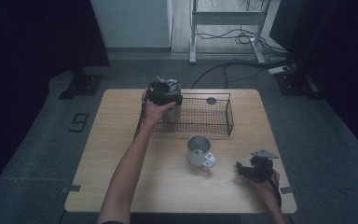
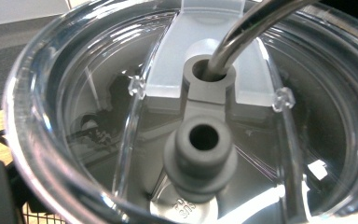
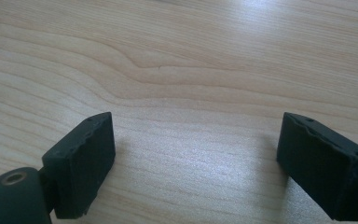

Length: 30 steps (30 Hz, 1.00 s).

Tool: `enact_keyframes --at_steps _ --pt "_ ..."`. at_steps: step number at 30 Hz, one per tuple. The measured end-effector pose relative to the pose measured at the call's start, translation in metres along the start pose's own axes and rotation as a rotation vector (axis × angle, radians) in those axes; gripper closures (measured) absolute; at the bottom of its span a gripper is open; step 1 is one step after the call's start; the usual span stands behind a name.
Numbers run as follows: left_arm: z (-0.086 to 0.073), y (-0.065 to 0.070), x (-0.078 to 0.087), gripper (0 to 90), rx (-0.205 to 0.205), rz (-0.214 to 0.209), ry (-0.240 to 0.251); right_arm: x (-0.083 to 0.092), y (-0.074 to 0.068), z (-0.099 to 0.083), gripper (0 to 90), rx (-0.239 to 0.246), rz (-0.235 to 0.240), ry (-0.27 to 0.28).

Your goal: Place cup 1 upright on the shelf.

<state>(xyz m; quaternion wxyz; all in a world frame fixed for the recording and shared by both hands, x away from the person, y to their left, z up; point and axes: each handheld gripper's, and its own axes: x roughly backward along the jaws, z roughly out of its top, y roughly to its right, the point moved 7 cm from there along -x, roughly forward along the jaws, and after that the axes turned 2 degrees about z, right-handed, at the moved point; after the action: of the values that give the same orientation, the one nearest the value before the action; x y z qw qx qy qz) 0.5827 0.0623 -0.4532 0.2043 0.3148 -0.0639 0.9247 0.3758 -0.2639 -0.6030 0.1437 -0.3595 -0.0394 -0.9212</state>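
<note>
Clear-lidded tumbler (image 2: pixel 121 140) apparently held by left gripper (image 1: pixel 165 93) at wire basket (image 1: pixel 214 122)

A steel mug (image 1: pixel 199 150) stands open-mouthed near the middle of a pale wooden table (image 1: pixel 121 140), its handle turned toward the near right corner. Far beyond the mug, black cables (image 1: pixel 223 65) trail over the grey floor past a white desk frame (image 1: pixel 226 18); a black stand base (image 1: pixel 80 86) sits off to the mug's far left.
</note>
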Motion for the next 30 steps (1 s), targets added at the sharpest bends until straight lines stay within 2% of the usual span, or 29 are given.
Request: enact_keyframes --at_steps 10,24,28,30 --pt "-0.008 -0.001 -0.008 4.1 0.018 0.003 -0.018 0.0 0.0 0.0 11.6 0.001 0.002 0.001" --pt "-0.02 0.0 -0.018 4.1 0.016 0.008 -0.045 0.0 0.0 0.0 11.7 0.001 0.002 0.001" --pt "-0.022 0.0 -0.02 4.1 0.02 0.029 -0.046 0.0 0.0 0.0 11.8 0.002 0.002 0.0" --pt "-0.023 0.001 -0.021 4.1 0.022 0.025 -0.049 0.0 0.0 0.0 11.9 0.001 0.002 0.001"
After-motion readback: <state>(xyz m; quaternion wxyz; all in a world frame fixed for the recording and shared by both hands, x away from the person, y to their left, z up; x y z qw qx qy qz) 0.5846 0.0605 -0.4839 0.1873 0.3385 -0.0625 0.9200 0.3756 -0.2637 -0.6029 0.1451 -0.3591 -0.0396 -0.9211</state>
